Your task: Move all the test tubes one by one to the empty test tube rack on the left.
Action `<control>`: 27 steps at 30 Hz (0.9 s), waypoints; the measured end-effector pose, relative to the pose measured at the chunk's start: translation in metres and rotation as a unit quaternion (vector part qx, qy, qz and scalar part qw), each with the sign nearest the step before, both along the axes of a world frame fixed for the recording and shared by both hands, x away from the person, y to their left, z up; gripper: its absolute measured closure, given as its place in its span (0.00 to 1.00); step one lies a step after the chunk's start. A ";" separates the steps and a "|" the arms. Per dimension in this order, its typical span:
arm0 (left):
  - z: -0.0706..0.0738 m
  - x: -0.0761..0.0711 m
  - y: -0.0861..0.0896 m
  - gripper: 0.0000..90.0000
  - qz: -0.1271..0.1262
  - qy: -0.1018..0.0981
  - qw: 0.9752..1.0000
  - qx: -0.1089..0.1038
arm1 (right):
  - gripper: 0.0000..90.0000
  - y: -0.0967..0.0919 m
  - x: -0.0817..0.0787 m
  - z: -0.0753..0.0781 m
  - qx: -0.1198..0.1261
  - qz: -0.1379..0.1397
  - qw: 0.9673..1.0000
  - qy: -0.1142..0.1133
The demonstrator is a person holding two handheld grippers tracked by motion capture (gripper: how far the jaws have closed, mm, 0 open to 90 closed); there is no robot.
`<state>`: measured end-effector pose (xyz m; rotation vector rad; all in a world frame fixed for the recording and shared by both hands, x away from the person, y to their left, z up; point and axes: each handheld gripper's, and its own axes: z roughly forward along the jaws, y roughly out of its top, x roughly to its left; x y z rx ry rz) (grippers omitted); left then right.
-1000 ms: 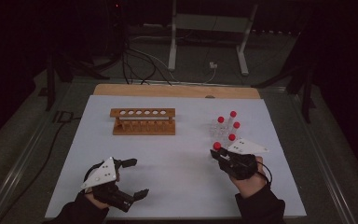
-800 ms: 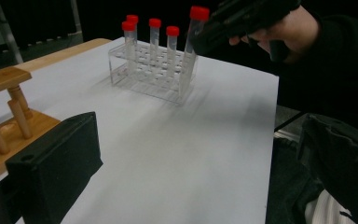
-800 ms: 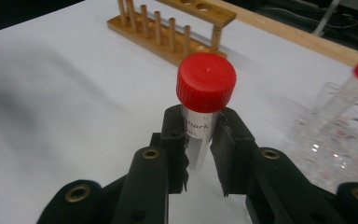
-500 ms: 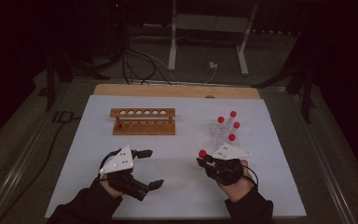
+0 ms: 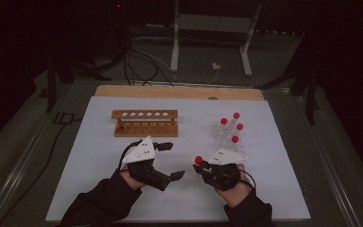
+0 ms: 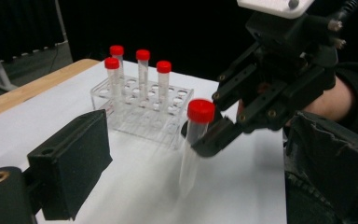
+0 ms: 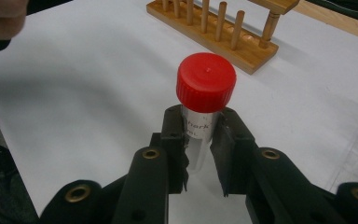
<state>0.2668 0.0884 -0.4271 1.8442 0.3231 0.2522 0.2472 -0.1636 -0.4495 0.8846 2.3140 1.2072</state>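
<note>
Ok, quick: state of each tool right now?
Left tool: open, holding nothing; jaws have just been closing a little.
Right tool: shut on the red-capped tube.

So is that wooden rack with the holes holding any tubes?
Empty. The long wooden rack shows six bare holes along its top, with no tubes standing in them.

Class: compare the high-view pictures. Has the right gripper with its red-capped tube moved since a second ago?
Yes. The right gripper, shut on the red-capped tube, has drifted left and nearer the person, away from the clear rack.
</note>
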 end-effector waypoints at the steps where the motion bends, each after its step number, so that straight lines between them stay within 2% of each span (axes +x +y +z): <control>1: 0.000 0.001 -0.003 0.09 -0.003 0.001 1.000 0.000 | 0.84 0.001 0.000 0.000 0.000 0.001 1.000 0.001; 10: -0.002 0.006 -0.023 0.21 -0.011 -0.007 1.000 0.008 | 0.84 0.004 -0.001 -0.002 -0.003 0.007 1.000 0.004; 12: -0.002 0.007 -0.025 0.27 -0.010 -0.009 1.000 0.012 | 0.84 0.005 -0.002 -0.003 -0.003 0.010 1.000 0.005; 13: -0.003 0.008 -0.027 0.27 -0.007 -0.010 1.000 0.013 | 0.84 0.005 -0.002 -0.003 -0.003 0.010 1.000 0.005; 14: -0.003 0.008 -0.028 0.33 -0.007 -0.010 1.000 0.013 | 0.84 0.006 -0.002 -0.003 -0.003 0.012 1.000 0.005; 18: -0.006 0.009 -0.034 0.39 -0.009 -0.012 1.000 0.016 | 0.84 0.007 -0.002 -0.004 -0.004 0.013 1.000 0.005; 22: -0.010 0.009 -0.040 0.51 -0.007 -0.016 0.999 0.031 | 0.84 0.006 -0.002 -0.003 -0.004 0.012 1.000 0.005; 24: -0.011 0.010 -0.042 0.53 -0.007 -0.016 0.999 0.036 | 0.84 0.006 -0.002 -0.003 -0.004 0.012 1.000 0.005; 27: -0.013 0.011 -0.043 0.60 -0.005 -0.017 0.999 0.041 | 0.84 0.006 -0.002 -0.003 -0.003 0.012 1.000 0.006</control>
